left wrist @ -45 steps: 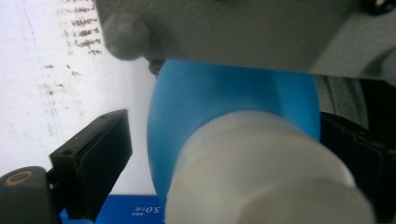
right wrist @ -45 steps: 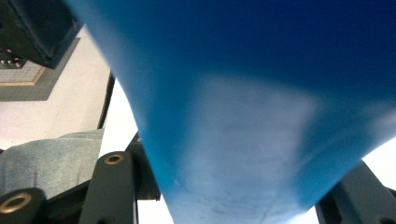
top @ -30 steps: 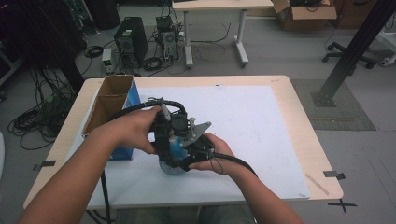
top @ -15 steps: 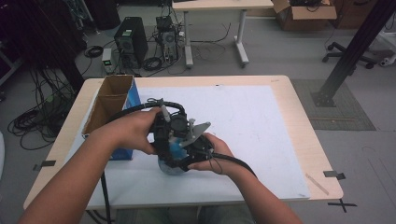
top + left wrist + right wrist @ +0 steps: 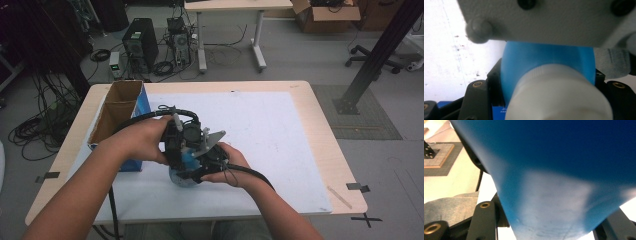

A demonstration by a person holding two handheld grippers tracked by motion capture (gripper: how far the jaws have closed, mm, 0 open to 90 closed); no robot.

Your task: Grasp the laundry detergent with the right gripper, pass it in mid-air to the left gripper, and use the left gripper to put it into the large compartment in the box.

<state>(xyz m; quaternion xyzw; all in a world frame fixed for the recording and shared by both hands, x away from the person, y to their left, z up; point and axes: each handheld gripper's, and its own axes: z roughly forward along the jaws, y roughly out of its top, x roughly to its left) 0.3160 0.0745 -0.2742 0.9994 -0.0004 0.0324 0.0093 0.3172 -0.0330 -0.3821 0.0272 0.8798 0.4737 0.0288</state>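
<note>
Since a second ago your hands have hardly shifted over the white mat [image 5: 280, 130]; what changed is the left gripper [image 5: 176, 145], whose jaws have just been closing on the white cap [image 5: 559, 95] of the blue bottle [image 5: 189, 158]. In the left gripper view the cap now sits squeezed between the two black jaws.

The bottle looks like smooth, stiff plastic, probably light, and likely slick on its rounded shoulder. Its body bulges and then narrows, so a hold on the curve could slide; the ribbed cap and the straighter part of the body look like the safer places to take it. You hold it off the mat, near the table's front edge, just right of the open box [image 5: 120, 107].

Your right gripper [image 5: 207, 165] is clamped on the blue body [image 5: 564, 185], jaws drawn in on either side of it. With each gripper on its own end, any twist of the cap should meet firm resistance from the body, provided the smooth plastic does not turn in the jaws.
</note>
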